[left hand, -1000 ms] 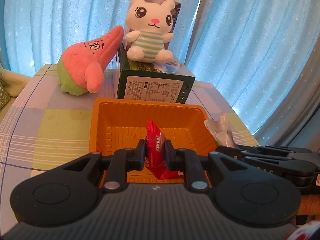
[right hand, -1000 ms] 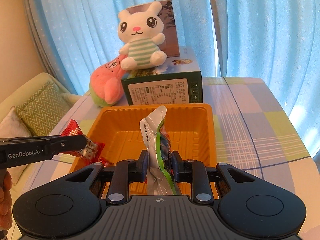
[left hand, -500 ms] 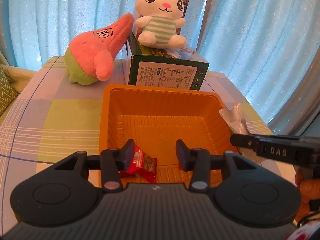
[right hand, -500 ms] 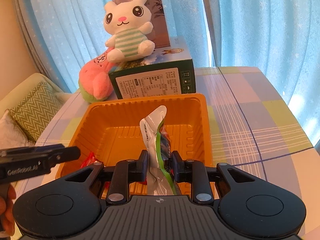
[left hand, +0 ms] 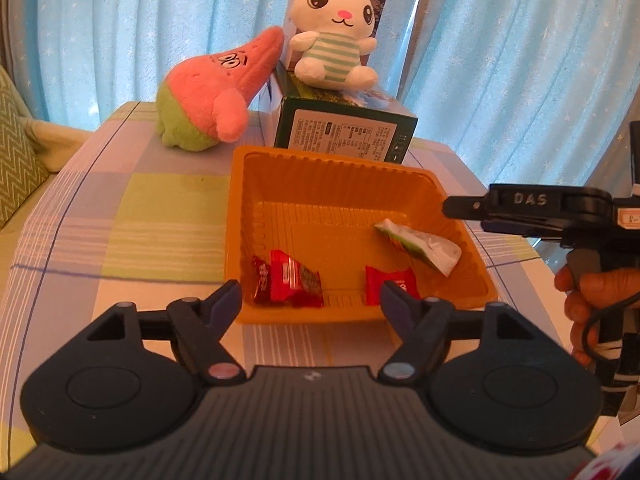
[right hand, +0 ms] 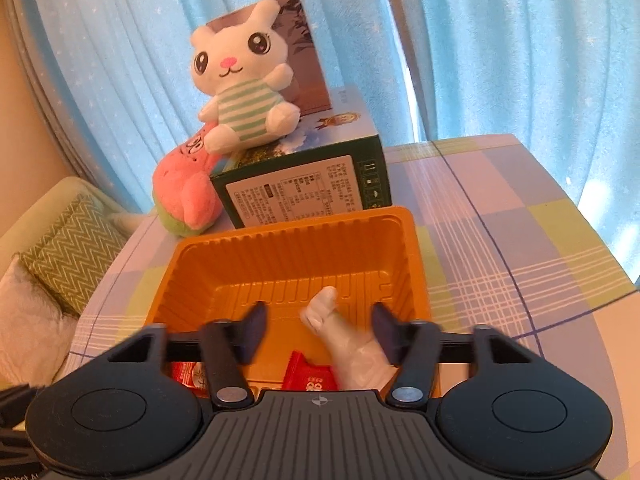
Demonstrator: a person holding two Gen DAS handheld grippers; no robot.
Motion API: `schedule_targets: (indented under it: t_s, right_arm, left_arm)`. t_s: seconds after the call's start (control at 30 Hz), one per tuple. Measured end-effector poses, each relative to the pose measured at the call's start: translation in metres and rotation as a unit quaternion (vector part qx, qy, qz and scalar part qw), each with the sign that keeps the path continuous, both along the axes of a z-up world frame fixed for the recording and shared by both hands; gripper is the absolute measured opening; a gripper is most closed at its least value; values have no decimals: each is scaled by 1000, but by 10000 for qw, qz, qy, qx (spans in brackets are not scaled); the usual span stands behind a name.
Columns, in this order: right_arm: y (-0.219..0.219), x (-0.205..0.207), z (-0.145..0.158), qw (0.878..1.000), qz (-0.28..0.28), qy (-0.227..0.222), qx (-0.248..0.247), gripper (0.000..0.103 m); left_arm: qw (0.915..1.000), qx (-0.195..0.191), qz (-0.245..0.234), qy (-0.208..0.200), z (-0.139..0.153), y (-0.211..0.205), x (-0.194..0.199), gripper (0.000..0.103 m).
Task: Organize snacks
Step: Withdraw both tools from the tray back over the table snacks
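Three snacks lay in the orange tray point(left hand: 240, 216): two red packets point(left hand: 286, 282) point(left hand: 390, 288) near its front wall and a crinkled silver-green pouch point(left hand: 424, 250) at the right. Both the left gripper point(left hand: 310, 300) and right gripper point(right hand: 316, 330) had just been opening, holding nothing.

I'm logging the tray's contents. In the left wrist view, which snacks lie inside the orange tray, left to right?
Red snack packet → second red packet → white-and-green packet.
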State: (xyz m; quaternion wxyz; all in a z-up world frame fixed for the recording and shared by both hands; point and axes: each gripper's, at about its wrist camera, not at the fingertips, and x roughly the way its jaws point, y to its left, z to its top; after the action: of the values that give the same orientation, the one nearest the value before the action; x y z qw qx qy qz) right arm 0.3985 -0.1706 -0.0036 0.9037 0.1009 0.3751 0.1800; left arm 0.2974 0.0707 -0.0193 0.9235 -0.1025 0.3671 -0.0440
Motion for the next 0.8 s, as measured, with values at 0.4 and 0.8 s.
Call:
schedule_targets:
  t_s: [0.4,0.8]
  right_arm:
    - [-37,-111,6,9995,-226,236,-39,62]
    - [-54,-238,22,9988,-432,181,-109,62]
  left_arm:
    - [9990,249,362,32,7,-8,-86,73]
    - [9972,553,486,-121,22,-20,-182,74]
